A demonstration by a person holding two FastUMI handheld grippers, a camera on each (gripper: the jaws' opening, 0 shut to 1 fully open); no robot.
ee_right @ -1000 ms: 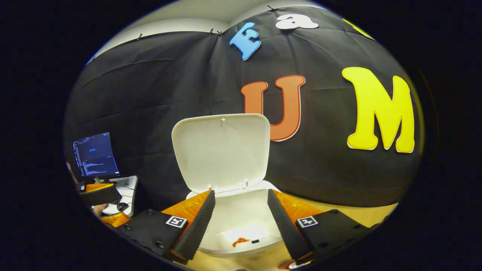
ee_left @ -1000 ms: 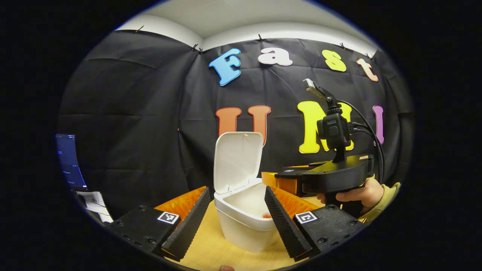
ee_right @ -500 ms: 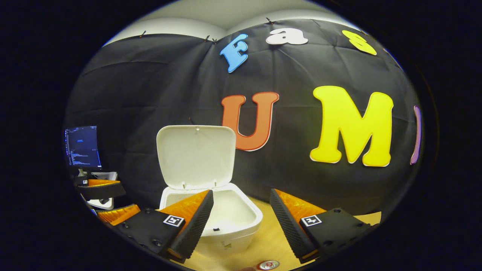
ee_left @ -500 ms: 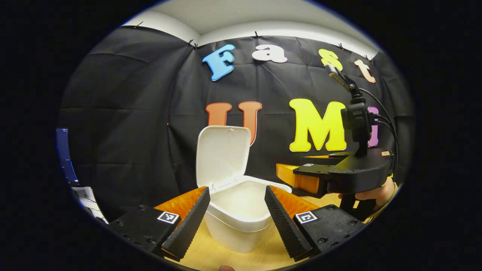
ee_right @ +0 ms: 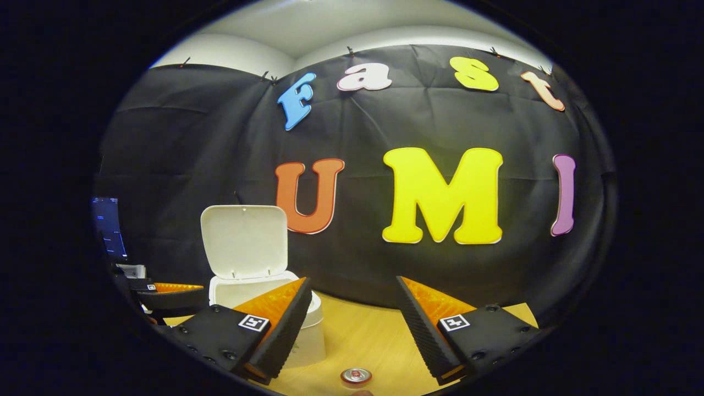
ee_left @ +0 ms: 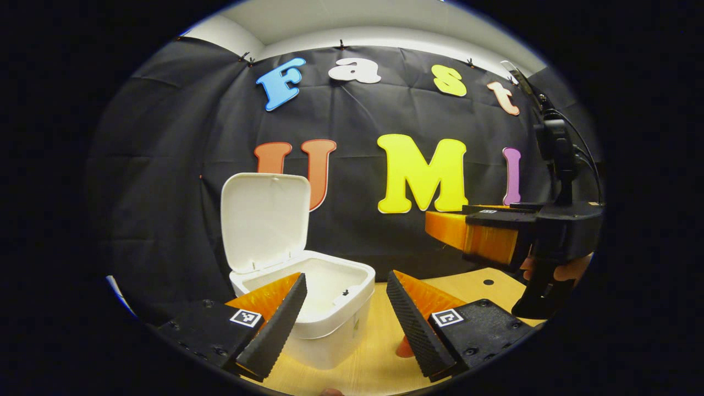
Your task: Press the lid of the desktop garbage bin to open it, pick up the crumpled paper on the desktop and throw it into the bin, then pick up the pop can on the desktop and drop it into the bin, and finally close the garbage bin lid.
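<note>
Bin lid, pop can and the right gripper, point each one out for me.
bin lid (ee_left: 264, 220), left gripper view, inner face of the raised lid
pop can (ee_right: 356, 376), right gripper view, its top
right gripper (ee_right: 352, 324), right gripper view, midway between fingertips

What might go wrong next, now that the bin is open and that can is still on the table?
The pop can stands upright at the table's near edge below the open right gripper, so a finger could tip it. The bin lid stands upright and open; bumping it on the drop may shut it.
</note>
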